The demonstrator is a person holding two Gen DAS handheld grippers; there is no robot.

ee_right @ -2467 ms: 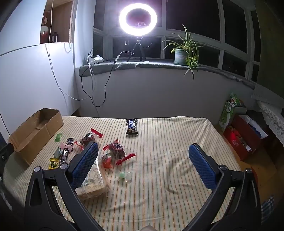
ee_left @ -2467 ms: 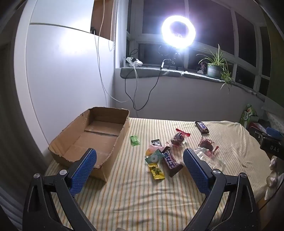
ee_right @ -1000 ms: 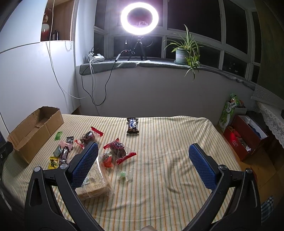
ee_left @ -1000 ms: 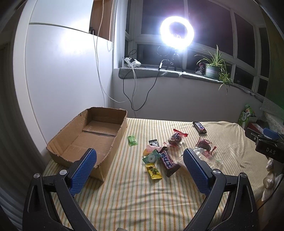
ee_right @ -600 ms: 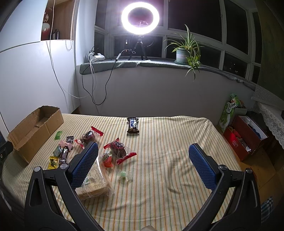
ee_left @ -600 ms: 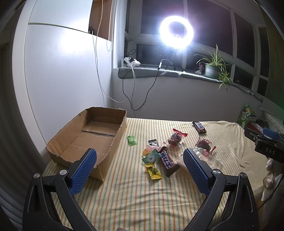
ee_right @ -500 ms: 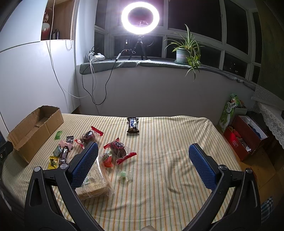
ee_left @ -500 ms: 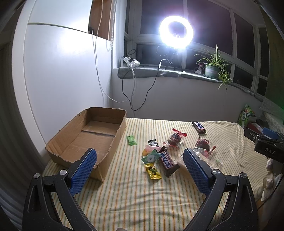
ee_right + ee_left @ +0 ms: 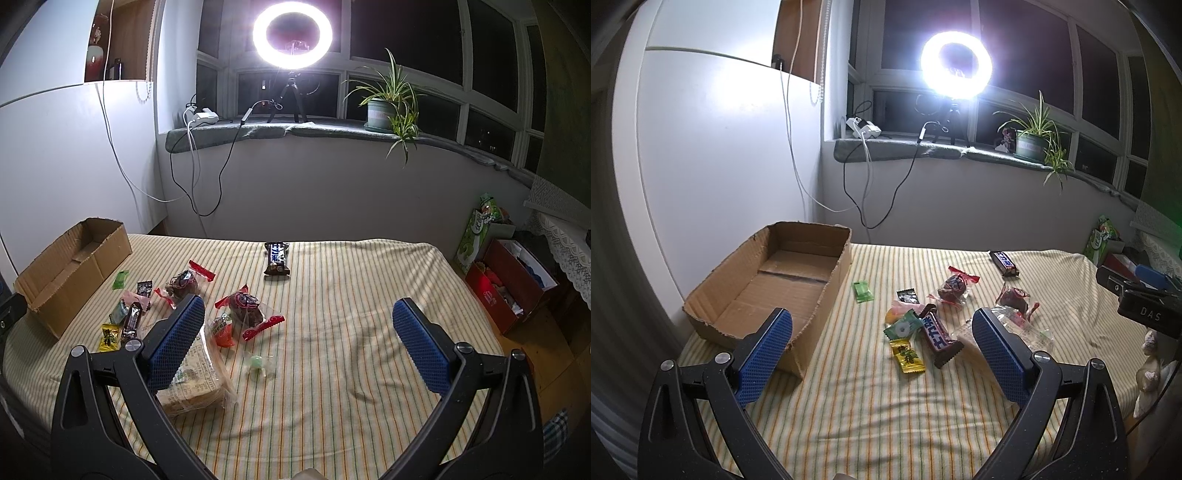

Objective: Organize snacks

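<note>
While both tools hang above the striped bedspread with nothing between their blue pads, the left gripper is spread wide, one pad in front of the near corner of the cardboard box and the other in front of a clear bag, and the right gripper is just as wide apart, its left pad in front of a wrapped loaf of sliced bread. The box lies open and holds nothing at the left edge of the bed, against the white wall. The snacks are all out on the cover to the right of the box: a small green packet nearest it, then a cluster of a black sachet, a green round-sweet wrapper, a yellow packet and a dark chocolate bar touching or overlapping one another. Two red-ended wrapped cakes lie further right, and another chocolate bar sits alone, well apart toward the far edge. A small green sweet lies near the bread. A ring light and a potted plant stand on the windowsill
</note>
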